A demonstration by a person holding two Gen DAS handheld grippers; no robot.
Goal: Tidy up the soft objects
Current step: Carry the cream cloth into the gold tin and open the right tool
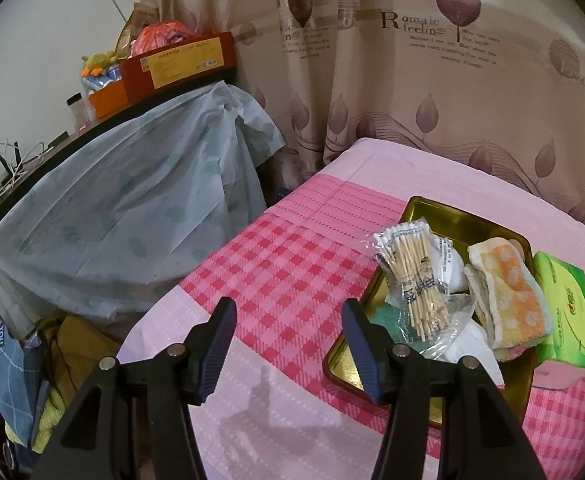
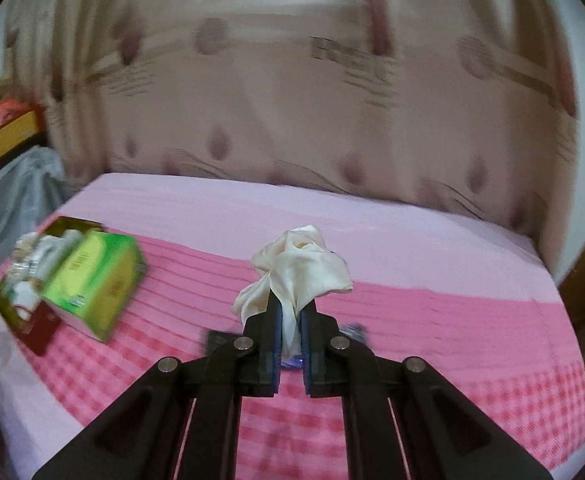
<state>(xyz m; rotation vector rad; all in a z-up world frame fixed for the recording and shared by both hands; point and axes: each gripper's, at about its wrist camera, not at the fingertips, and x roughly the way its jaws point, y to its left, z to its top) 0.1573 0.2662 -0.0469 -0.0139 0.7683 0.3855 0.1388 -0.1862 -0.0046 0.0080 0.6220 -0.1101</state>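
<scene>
The right tongs (image 2: 290, 312) pinch a crumpled cream-white cloth (image 2: 300, 264), glossy and bunched into soft folds, held up above the pink checked bed (image 2: 452, 280). The left tongs (image 1: 288, 344) hang open and empty beside the gold tin tray (image 1: 424, 204) of cotton swabs (image 1: 412, 280) and a dotted orange towel (image 1: 508, 296), next to the green tissue box (image 1: 568, 312).

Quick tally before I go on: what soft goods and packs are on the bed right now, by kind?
Cloths: 2, the orange dotted towel in the gold tin tray and the cream cloth in the right claw
Cotton swab packs: 1
Green tissue boxes: 1
Total: 4
</scene>
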